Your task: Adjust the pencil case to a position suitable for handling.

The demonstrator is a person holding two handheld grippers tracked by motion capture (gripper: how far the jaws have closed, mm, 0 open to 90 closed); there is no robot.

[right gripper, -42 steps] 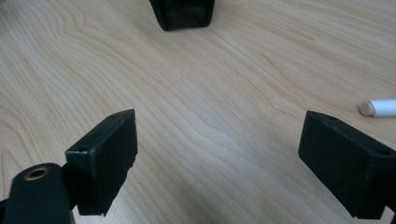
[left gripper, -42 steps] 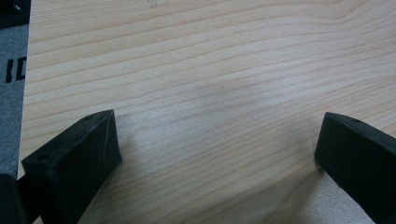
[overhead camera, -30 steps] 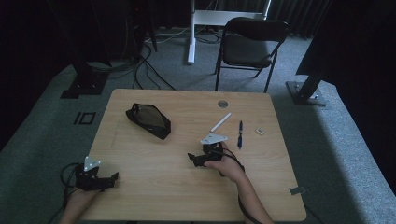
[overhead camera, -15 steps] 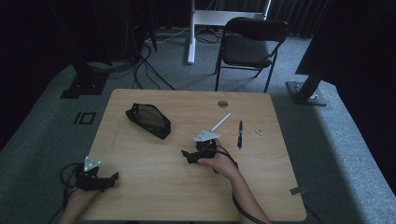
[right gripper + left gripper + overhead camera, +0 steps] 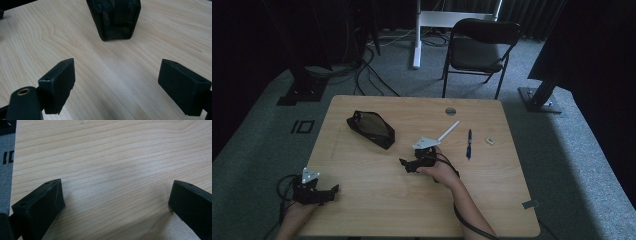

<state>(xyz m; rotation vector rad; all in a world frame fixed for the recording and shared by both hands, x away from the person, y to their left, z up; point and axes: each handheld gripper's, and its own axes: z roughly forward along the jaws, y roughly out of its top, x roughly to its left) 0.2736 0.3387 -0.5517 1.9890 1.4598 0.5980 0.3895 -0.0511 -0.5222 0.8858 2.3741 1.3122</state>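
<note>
No brand, label or readable writing is showing on the black pouch (image 5: pixel 371 129), on the blue pen (image 5: pixel 469 144) or on the white stick (image 5: pixel 448 131); the small pale square (image 5: pixel 490 141) near the pen is too small to read. On the floor left of the worktop (image 5: pixel 377 200), a dark rectangular marking (image 5: pixel 302 126) is lying, and its letters are cut off in the left gripper view.

The right gripper (image 5: pixel 408 165) is hovering mid-worktop with its fingers spread wide and holding nothing, pointing toward the pouch, which is lying on the wood near the far-left part, well apart from the fingertips. In the right gripper view the pouch (image 5: pixel 113 18) is cut off at the top edge.

The left gripper (image 5: pixel 330 191) is resting at the near-left corner, fingers spread over bare wood, holding nothing.
</note>
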